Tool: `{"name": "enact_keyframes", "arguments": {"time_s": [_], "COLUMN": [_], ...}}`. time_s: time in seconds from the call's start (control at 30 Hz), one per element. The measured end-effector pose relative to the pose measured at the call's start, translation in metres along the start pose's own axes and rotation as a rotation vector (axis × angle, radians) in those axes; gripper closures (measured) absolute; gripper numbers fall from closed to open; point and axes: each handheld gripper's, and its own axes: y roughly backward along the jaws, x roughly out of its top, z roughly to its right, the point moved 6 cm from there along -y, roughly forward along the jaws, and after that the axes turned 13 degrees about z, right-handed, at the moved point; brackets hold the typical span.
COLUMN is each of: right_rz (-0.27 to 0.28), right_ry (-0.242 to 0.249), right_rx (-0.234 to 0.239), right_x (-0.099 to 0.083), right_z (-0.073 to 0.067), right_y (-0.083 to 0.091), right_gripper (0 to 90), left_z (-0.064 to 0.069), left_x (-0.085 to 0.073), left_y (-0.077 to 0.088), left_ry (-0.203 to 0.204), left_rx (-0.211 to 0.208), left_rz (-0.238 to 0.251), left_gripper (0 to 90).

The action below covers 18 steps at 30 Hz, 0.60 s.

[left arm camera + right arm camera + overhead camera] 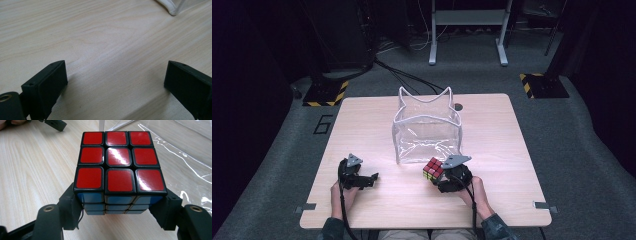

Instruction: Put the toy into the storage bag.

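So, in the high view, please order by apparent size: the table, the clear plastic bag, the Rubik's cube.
1. Table, largest.
2. Clear plastic bag.
3. Rubik's cube, smallest, held in the right tongs.

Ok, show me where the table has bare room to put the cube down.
Bare wood lies between the left gripper and the right gripper, which holds the cube. More lies left of the bag and right of it, out to the table edges. It is crowded where cube and gripper sit close to the bag's front.
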Motion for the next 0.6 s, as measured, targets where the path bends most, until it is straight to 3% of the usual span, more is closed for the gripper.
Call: {"name": "enact_keyframes", "arguments": {"time_s": [0.6], "right_rz": [0.017], "right_ry": [-0.021], "right_rx": [-0.051], "right_x": [0.017], "right_z": [0.014], "right_y": [0.013], "right_gripper": [33.4], "left_z": [0.000], "left_x": [0.000], "left_y": [0.000], "left_ry": [0.002], "left_rx": [0.001], "left_rz": [0.000], "left_gripper": [4.4]}}
